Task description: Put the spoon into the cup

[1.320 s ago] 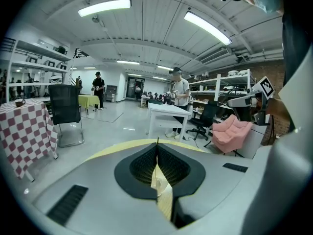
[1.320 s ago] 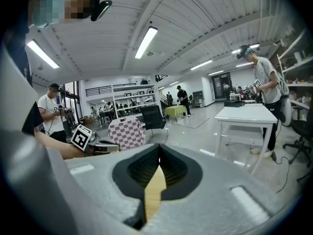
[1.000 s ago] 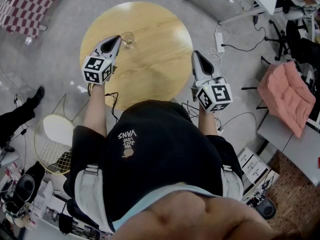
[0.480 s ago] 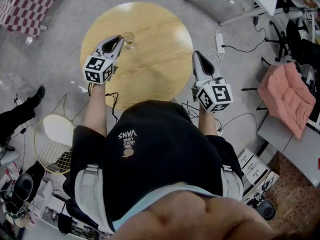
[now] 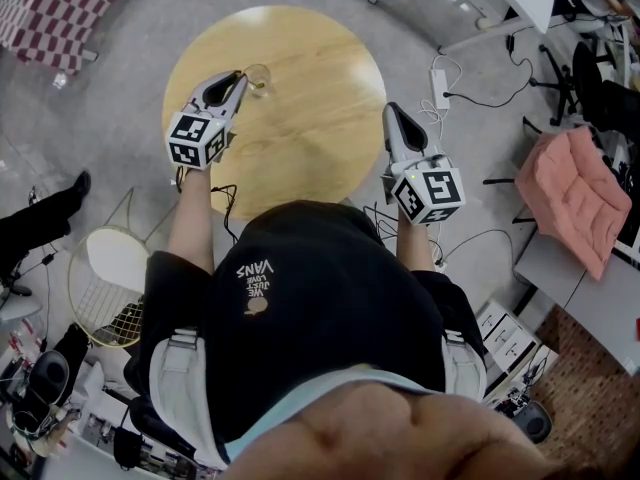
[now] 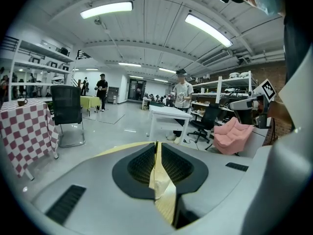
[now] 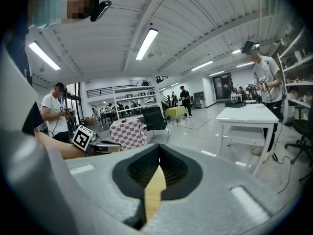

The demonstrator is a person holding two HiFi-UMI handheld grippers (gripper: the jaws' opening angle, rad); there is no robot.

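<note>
Cup (image 5: 259, 78) beside left gripper (image 5: 238, 76), table (image 5: 320, 78) left edge | right gripper (image 5: 392, 109) over right edge | both grippers' fingers together

The cup (image 5: 257, 76) stands just off left gripper (image 5: 239, 76); tabletop (image 5: 315, 108) beyond lies open

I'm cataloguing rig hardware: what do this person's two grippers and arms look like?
The left gripper and right gripper are matching pale grey shells that taper to a point, and their fingers are lined with black ribbed pads. Each carries at its back a white cube printed with black square markers. The person wears a black T-shirt with short sleeves, and the forearms are uncovered.
</note>
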